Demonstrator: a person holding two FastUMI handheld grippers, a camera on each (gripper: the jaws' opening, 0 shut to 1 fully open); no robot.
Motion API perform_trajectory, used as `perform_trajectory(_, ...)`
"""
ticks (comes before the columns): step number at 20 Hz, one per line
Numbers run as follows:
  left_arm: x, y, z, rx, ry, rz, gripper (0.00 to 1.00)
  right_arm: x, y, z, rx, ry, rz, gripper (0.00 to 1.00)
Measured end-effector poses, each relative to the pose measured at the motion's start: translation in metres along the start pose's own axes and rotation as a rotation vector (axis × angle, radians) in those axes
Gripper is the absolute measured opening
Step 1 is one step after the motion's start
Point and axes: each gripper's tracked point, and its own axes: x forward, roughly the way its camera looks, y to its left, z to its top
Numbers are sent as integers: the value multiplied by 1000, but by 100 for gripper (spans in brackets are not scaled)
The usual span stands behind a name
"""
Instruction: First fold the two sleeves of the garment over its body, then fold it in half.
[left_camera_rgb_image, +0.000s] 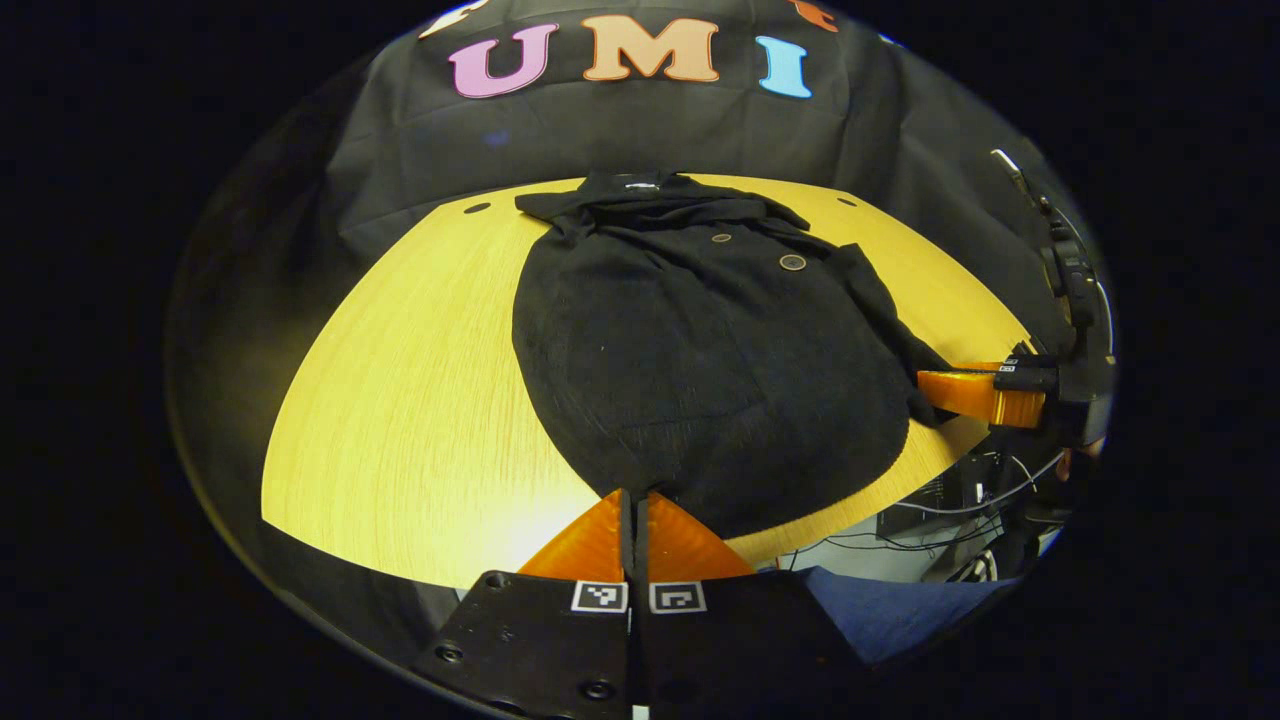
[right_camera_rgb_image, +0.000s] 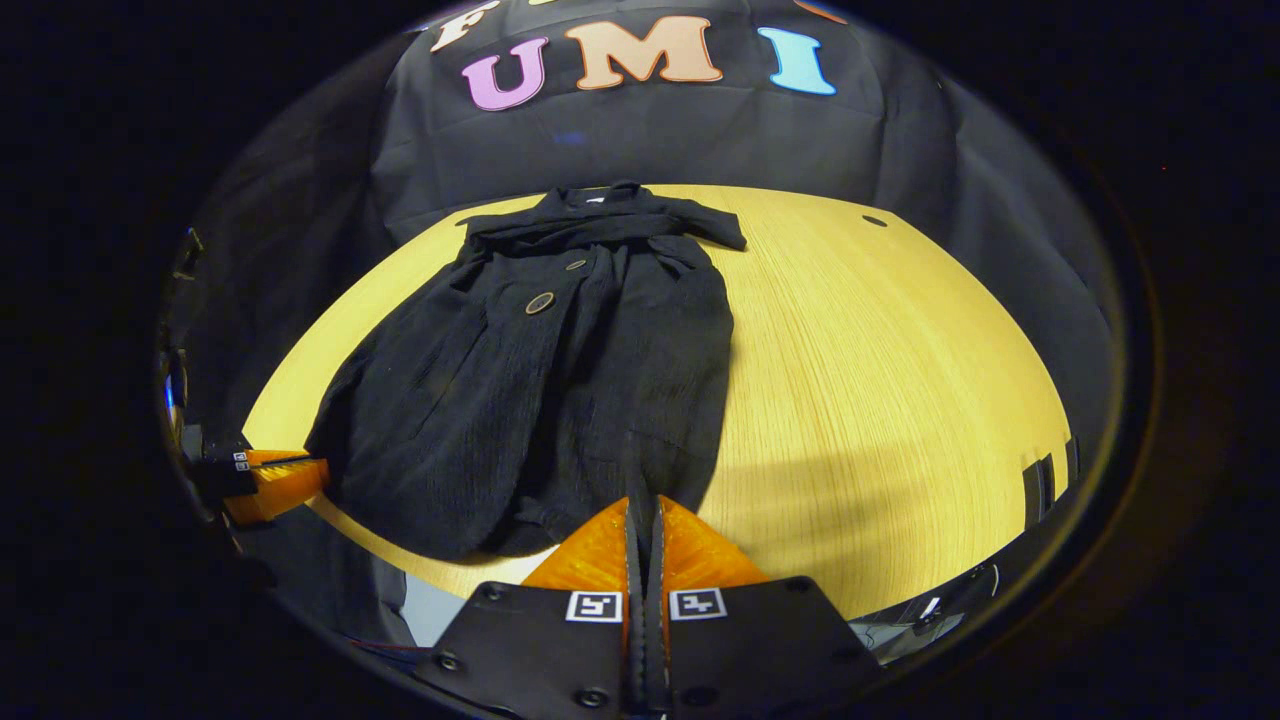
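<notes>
A black garment (left_camera_rgb_image: 700, 360) lies flat on the yellow wooden table (left_camera_rgb_image: 400, 400), collar at the far side, a large button (left_camera_rgb_image: 793, 262) on its chest. My left gripper (left_camera_rgb_image: 635, 495) is at the near hem, fingers together with the cloth's edge at their tips. One sleeve (left_camera_rgb_image: 880, 310) runs down the garment's right side to my right gripper (left_camera_rgb_image: 925, 385), which pinches its end. In the right gripper view the garment (right_camera_rgb_image: 520, 400) fills the left half of the table (right_camera_rgb_image: 880, 380); the right gripper (right_camera_rgb_image: 643, 503) is shut on dark cloth, and the left gripper (right_camera_rgb_image: 320, 470) touches the hem's far left corner.
Bare tabletop stretches left of the garment in the left gripper view and right of it in the right gripper view. Cables (left_camera_rgb_image: 960, 530) and a blue cloth (left_camera_rgb_image: 900, 610) lie below the table's near edge. Small holes (right_camera_rgb_image: 873, 220) mark the table's back.
</notes>
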Motion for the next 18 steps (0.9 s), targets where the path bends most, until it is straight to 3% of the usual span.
perform_trajectory(11,-17,22,84,14,-161,-13,0,-42,12,69,29,-158,27,0)
perform_trajectory(18,-24,46,137,-69,-236,16,0,-55,19,114,2,-232,36,3)
